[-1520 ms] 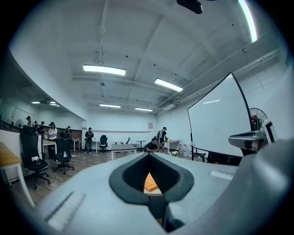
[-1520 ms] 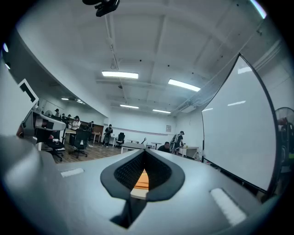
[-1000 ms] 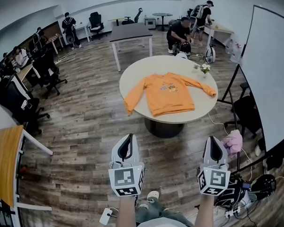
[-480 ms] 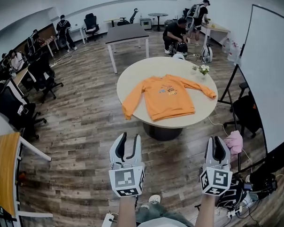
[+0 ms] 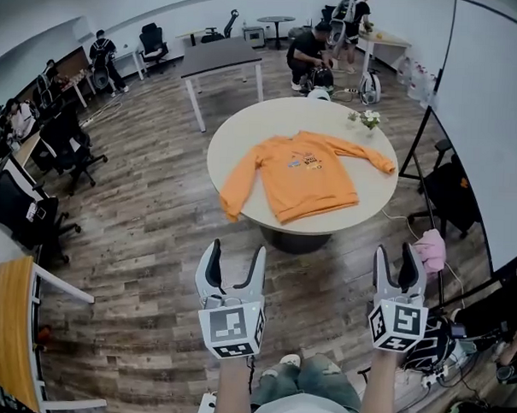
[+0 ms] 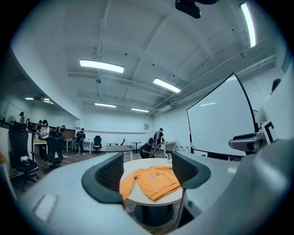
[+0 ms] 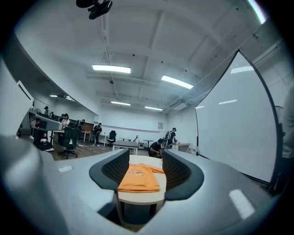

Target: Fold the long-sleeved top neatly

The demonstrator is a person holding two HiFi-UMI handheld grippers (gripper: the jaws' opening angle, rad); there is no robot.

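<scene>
An orange long-sleeved top [image 5: 301, 171] lies spread flat on a round beige table [image 5: 236, 132], its sleeves stretched out to both sides; the left cuff hangs over the rim. The top [image 6: 149, 180] also shows between the jaws in the left gripper view and the top [image 7: 138, 178] likewise in the right gripper view. My left gripper [image 5: 232, 267] and right gripper [image 5: 398, 262] are held over the wooden floor, well short of the table. Both are open with nothing between the jaws.
A small vase of flowers [image 5: 367, 120] stands near the table's far right edge. A large whiteboard [image 5: 489, 117] on a stand is at the right. A pink bundle [image 5: 429, 251] lies on a chair beside it. Desks, office chairs and several people fill the back and left of the room.
Both grippers' jaws have spread from nearly shut to open. The view has drifted a little closer to the table.
</scene>
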